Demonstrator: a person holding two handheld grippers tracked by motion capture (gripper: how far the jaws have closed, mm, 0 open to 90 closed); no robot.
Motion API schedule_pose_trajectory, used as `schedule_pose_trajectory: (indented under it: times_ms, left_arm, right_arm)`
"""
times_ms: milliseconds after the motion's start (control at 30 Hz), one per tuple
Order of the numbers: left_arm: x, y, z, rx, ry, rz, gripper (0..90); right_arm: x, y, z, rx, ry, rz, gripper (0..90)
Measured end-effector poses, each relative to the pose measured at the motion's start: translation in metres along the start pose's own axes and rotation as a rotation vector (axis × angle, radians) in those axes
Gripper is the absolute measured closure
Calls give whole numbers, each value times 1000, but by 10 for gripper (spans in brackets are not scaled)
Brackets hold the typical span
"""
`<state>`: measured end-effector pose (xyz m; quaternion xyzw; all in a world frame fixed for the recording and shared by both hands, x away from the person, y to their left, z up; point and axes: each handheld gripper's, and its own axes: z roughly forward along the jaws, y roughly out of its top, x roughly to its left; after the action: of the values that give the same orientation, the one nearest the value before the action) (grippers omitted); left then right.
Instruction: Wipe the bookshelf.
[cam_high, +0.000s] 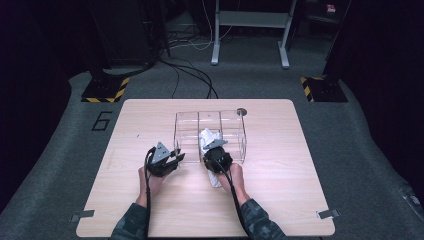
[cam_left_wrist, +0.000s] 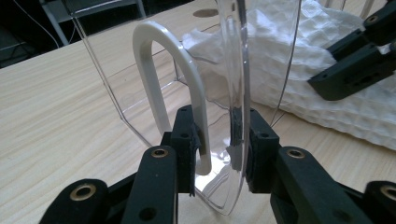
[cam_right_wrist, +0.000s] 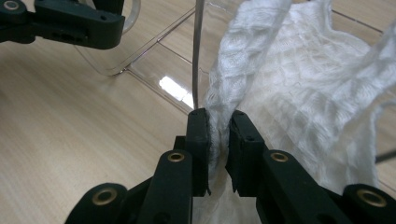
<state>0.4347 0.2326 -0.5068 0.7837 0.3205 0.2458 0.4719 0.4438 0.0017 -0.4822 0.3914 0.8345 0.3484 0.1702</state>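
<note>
The left tongs are pinched on the near wall of a clear plastic organizer, one jaw on each face of the thin wall. A white curved handle arches up just beside the left jaw, touching it. Seen from above, the left tongs meet the organizer at its near left corner, held by the person's left hand.

The right tongs are pressed together on a fold of white waffle-textured cloth, which bunches upward between the jaws and spreads out to the right. From above, the right tongs sit at the organizer's near wall, with the cloth draped over that wall, partly inside the middle compartment and partly trailing onto the worktop toward the right hand.

The organizer has three compartments in a row and stands near the middle of the light wooden worktop, closer to its far edge. A small round grommet lies just beyond the organizer's far right corner.
</note>
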Motion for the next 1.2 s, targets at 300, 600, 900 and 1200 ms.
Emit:
schedule_pose_trajectory:
  times_ms: [300,600,900,1200]
  left_arm:
    - [0,0,0,5,-2,1,702]
    - [1,0,0,6,3,12,702]
    - [1,0,0,7,4,13,702]
    - [1,0,0,9,-1,11,702]
  right_arm:
    - [-4,-4,-32,-43,21,16,796]
    - [-8,19,-70,-158,-15,-16,796]
    - [-12,44,-90,-255,-86,-43,797]
    - [-19,67,-98,-365,-174,-6,797]
